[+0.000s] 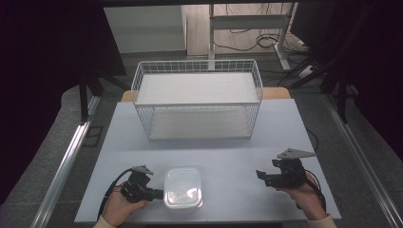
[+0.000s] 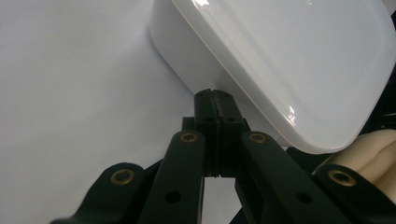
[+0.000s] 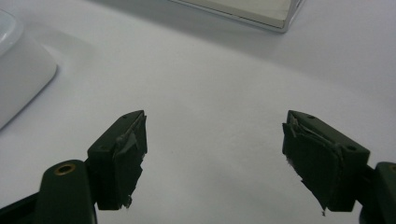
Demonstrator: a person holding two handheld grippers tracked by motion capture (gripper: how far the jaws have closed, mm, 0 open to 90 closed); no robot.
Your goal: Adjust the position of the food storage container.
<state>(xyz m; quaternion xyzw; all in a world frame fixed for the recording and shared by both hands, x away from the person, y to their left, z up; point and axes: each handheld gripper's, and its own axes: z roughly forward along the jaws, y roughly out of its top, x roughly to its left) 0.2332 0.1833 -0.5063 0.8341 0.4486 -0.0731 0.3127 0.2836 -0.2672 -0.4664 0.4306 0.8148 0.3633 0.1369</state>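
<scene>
One translucent white rounded-square lidded plastic container [image 1: 183, 187] on the near pale grey tabletop [image 1: 228, 152], touching the left claw [image 2: 215, 95], jaws pressed together at its left edge. Right claw [image 3: 212, 140] spread wide, well apart to the right. One white wire basket [image 1: 196, 99] farther back.

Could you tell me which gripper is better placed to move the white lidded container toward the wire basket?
Left, probably. The left gripper sits with its jaws closed right at the white lidded container's edge, while the right gripper hangs open over bare table, well apart from it.
</scene>
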